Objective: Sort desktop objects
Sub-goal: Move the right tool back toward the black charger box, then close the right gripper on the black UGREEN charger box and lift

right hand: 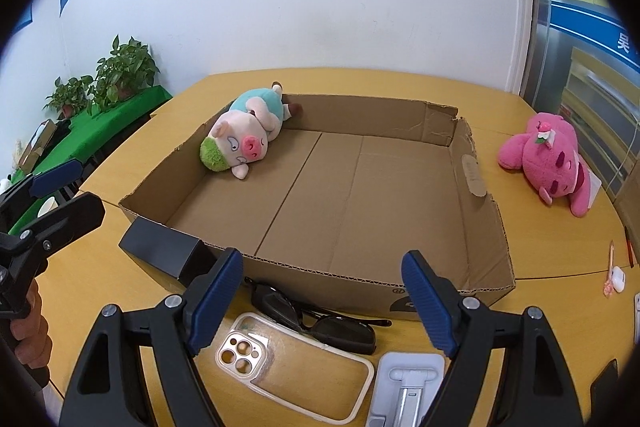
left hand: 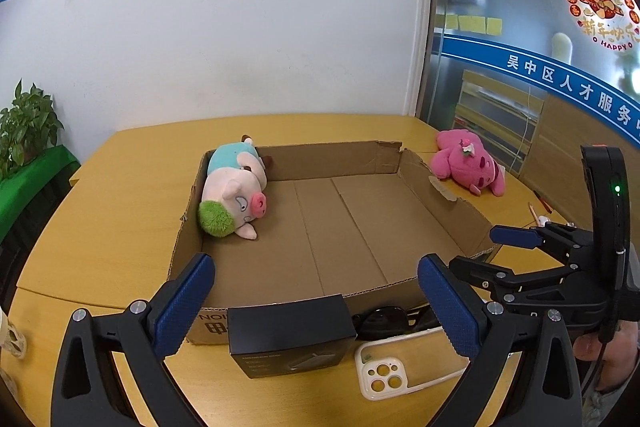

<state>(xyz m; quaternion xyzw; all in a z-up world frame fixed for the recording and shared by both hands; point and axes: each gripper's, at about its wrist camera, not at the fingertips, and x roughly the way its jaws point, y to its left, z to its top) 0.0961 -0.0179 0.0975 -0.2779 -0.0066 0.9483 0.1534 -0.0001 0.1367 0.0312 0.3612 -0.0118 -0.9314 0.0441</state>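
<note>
Two hand-held grippers spread wide and empty, left above black box, right above sunglasses

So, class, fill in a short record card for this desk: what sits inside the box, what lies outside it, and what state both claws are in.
container: open cardboard box, on the wooden desk
inside box: pig plush, far left corner
outside, right: pink plush
outside, front: black box, sunglasses, clear phone case, white stand
left claw: open, empty
right claw: open, empty
</note>
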